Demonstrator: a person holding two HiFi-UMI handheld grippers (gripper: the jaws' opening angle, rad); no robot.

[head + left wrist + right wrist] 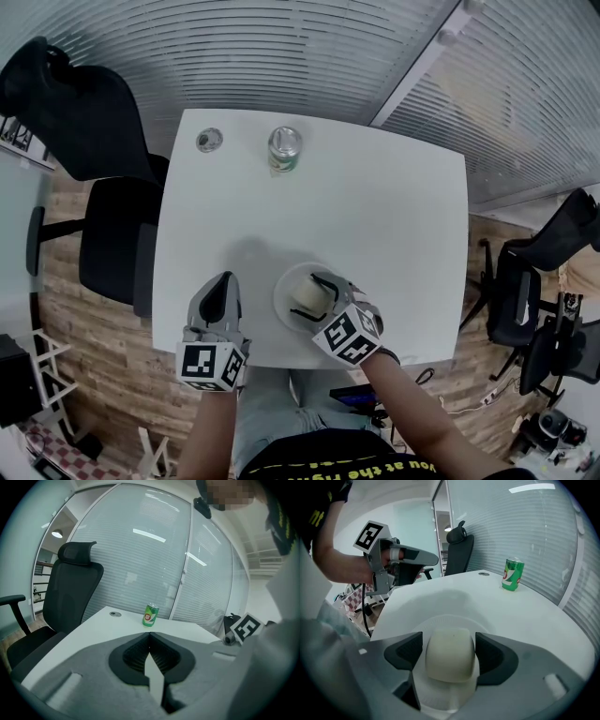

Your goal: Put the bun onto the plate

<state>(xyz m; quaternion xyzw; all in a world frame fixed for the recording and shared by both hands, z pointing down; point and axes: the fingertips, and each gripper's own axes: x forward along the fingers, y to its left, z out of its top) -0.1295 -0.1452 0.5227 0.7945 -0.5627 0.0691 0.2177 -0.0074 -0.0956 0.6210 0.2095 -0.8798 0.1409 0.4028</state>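
The right hand-held gripper [450, 645] stands open around the bun [449, 660], which rests on the plate [443, 619] by the desk's [375, 206] near edge. A crooked withdrawal could drag it off. The left hand-held gripper [150, 645] is closed, empty.

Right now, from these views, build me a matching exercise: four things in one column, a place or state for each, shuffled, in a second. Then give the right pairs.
Things
1. pale rounded bun
2. green drink can
3. left gripper
4. right gripper

Places and states
A. fingers closed together, nothing between them
B. standing upright near the far edge of the white table
C. fingers apart, one on either side of the bun
D. lying on the white paper plate

Pairs: 1-D, 2-B, 3-A, 4-C
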